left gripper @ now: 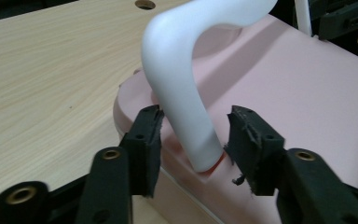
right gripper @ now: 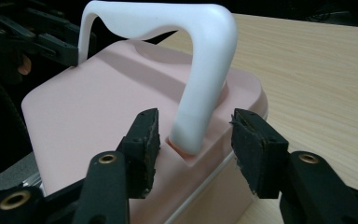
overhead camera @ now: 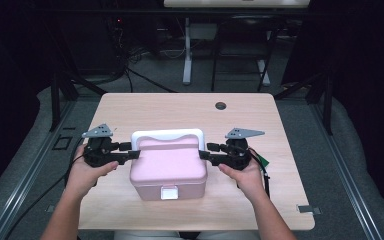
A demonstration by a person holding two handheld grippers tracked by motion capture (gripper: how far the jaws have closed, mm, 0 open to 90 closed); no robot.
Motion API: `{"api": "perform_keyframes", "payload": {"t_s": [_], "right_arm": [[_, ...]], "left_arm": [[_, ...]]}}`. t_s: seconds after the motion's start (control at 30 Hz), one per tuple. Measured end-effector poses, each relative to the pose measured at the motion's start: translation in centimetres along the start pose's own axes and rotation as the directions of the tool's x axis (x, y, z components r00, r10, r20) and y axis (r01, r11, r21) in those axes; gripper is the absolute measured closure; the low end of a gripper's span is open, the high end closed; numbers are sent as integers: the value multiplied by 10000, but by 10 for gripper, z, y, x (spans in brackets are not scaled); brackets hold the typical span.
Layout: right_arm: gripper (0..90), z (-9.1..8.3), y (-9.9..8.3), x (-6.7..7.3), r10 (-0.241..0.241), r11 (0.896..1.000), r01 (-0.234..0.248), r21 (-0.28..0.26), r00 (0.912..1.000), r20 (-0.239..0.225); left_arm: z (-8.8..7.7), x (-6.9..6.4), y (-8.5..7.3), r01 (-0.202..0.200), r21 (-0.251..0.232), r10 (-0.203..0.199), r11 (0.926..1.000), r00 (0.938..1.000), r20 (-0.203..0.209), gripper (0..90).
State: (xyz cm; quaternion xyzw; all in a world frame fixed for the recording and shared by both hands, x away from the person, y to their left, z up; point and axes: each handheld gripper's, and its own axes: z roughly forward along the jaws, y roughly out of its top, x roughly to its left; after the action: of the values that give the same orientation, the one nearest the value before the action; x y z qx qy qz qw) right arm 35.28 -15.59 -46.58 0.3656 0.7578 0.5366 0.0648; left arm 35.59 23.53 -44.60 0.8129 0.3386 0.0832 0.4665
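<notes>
Apparently unlabelled, the pink box (overhead camera: 168, 170) sits between both tools, handle (overhead camera: 167, 134) upright.

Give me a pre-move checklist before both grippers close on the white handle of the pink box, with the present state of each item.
1. Left gripper straddles the near leg of the white handle, pads not pressing: ok.
2. Right gripper straddles the other leg, a gap on each side: ok.
3. Handle stands upright on the lid: ok.
4. Pink box sits flat on the table, well away from the edges: ok.
5. White latch on the front is fastened: cannot tell.
6. Both grippers meet the handle at the same height: ok, as far as the high view shows.
</notes>
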Motion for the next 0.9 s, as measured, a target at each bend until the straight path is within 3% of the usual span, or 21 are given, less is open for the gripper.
{"api": "perform_keyframes", "payload": {"t_s": [0.13, 0.37, 0.57, 0.7, 0.9], "right_arm": [[593, 3, 0, 4, -248, 9997, 246, -62, 9994, -229], [737, 0, 1, 9, -680, 9976, 681, -88, 9976, 158], [738, -2, 3, 16, -1216, 9925, 1212, 139, 9919, 358], [741, -5, 4, 21, -1599, 9862, 1588, 461, 9869, 218], [743, -10, 8, 26, -1648, 9851, 1651, 492, 9863, -101]], "left_arm": [[-1, -1, 0, -225, -74, 224, 9997, 9996, -173, 607], [-3, -6, 2, -620, 163, 621, 9979, 9980, -82, 708], [-5, -7, 3, -580, 331, 578, 9978, 9983, 81, 744], [-9, -9, 5, -748, 636, 739, 9952, 9971, 163, 745], [-18, -12, 9, -740, 642, 723, 9952, 9970, 281, 747]]}}
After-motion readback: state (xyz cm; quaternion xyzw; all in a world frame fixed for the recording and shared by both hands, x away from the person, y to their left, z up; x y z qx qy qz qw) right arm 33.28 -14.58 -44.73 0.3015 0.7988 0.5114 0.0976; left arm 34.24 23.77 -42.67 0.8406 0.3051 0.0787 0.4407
